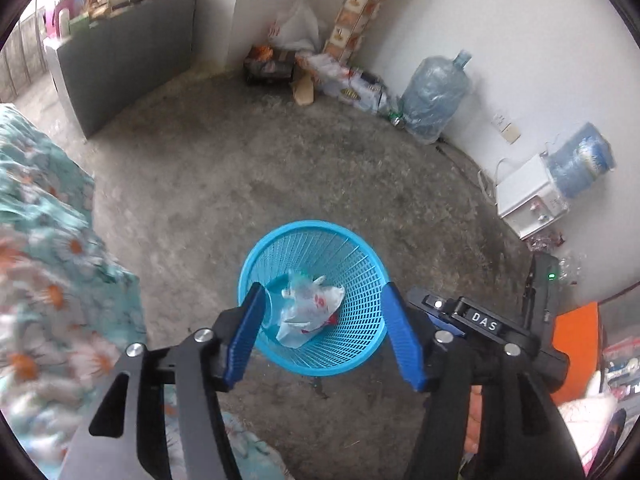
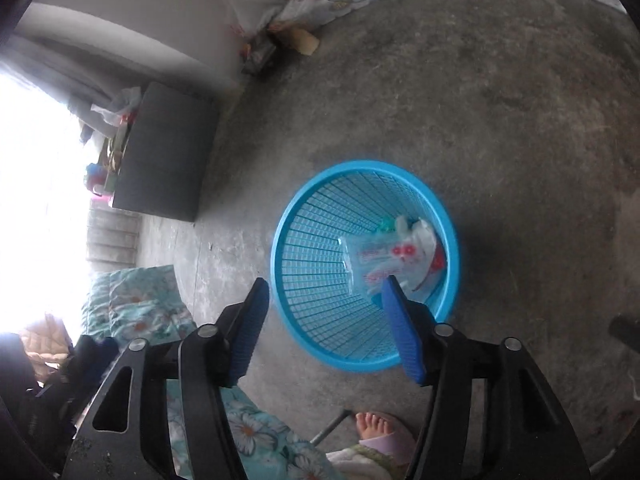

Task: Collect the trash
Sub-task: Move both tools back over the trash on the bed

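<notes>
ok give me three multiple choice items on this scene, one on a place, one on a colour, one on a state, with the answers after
1. Where is the crumpled plastic wrapper?
A. inside the mesh basket
B. on the bare floor
C. between gripper fingers

2. What colour is the mesh basket?
A. red
B. blue
C. white

3. How do the jaws of the left gripper and right gripper stand?
A. both shut
B. one shut
C. both open, holding nothing

Answers: 1 A, the wrapper lies at the basket's bottom; 2 B, rim and mesh are bright blue; 3 C, each wrist view shows fingers spread with nothing gripped.
</notes>
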`<state>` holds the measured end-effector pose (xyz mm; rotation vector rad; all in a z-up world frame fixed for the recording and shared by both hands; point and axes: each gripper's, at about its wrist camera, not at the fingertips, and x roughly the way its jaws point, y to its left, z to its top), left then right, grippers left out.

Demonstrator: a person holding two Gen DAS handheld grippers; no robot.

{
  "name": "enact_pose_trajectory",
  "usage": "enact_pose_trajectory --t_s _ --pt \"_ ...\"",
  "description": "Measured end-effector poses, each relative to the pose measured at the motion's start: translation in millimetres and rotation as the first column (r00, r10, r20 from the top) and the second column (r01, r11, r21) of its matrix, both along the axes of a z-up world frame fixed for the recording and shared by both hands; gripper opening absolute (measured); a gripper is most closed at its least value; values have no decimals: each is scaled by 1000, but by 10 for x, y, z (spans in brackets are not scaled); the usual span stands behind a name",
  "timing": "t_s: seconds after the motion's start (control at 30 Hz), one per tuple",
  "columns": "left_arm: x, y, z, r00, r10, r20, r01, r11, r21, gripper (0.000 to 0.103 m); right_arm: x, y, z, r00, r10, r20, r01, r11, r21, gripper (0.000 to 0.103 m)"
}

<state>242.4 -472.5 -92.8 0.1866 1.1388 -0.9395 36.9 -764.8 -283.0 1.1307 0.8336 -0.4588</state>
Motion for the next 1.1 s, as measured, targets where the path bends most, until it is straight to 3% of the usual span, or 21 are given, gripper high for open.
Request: enact_pose_trajectory --t_s 0.17,0.4,0.47,0.63,0.7,0.77,0.83,0.93,1.1 --pt "-84 590 524 998 39 50 -35 996 -87 70 -57 125 348 998 28 57 -24 998 -57 64" --pt "-203 1907 1260 980 116 159 -89 981 -170 74 -11 485 999 973 158 166 -135 980 -143 69" --pt "-170 2365 1437 970 171 174 -134 969 -207 74 69 651 1186 958 216 190 -186 969 -166 69" --pt "-23 3479 1699 912 355 205 -301 919 -256 74 324 1175 1569 891 383 244 -330 915 -232 73" --pt "72 3936 1648 886 442 138 -396 877 -271 74 430 1416 1678 856 451 255 -390 885 -255 73" --pt "159 4340 1529 856 516 22 -487 821 -298 74 572 1674 1751 815 518 259 -454 849 -270 74" --pt "242 4700 1329 814 559 -156 -578 753 -316 74 724 1922 1791 773 576 264 -515 814 -269 74" --pt "336 4960 1046 752 542 -375 -656 676 -337 73 959 2268 1805 722 640 261 -588 767 -256 74" --pt "406 4923 768 667 475 -574 -723 600 -342 72 1252 2849 1758 656 718 232 -677 696 -239 74"
